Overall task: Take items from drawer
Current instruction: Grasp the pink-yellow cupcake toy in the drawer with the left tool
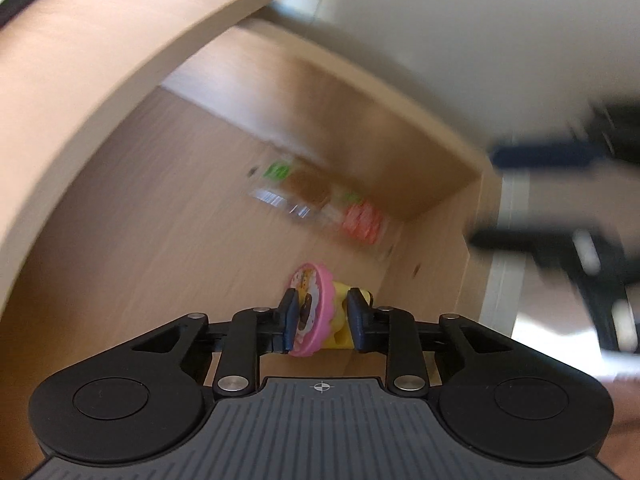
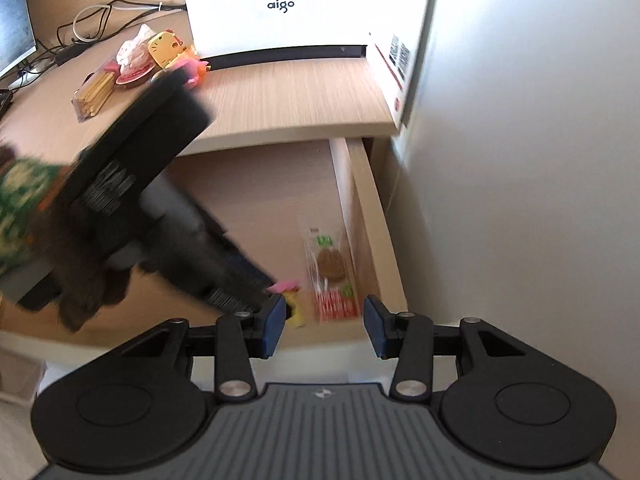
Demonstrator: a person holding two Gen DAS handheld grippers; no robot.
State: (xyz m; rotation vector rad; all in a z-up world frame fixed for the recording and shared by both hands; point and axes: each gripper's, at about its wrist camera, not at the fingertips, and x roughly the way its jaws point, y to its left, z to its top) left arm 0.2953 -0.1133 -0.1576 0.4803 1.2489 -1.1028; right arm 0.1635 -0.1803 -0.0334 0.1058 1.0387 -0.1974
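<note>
The left tongs (image 1: 322, 320) are closed on a small pink and yellow toy (image 1: 314, 314), its pink disc standing on edge between the two pads, the yellow part behind it toward the right pad. They hold it low inside the open drawer (image 1: 168, 200), close to the drawer's right wall. The snack packet (image 1: 320, 200), the other thing left in the drawer, lies farther in along that same right wall, its long axis running along the wall.

From the right wrist view the right tongs (image 2: 325, 326) stand wide with nothing between them, hovering above the drawer's front right corner. The snack packet (image 2: 330, 276) lies just beyond their tips, lengthwise along their line of sight, so the right hand looks the better placed for it. The left hand reaches down steeply from the drawer's left side, its body tilted toward the right wall. On the surface (image 2: 288, 96) above the drawer, a few toys (image 2: 160, 56) sit left of the white box (image 2: 300, 4).
</note>
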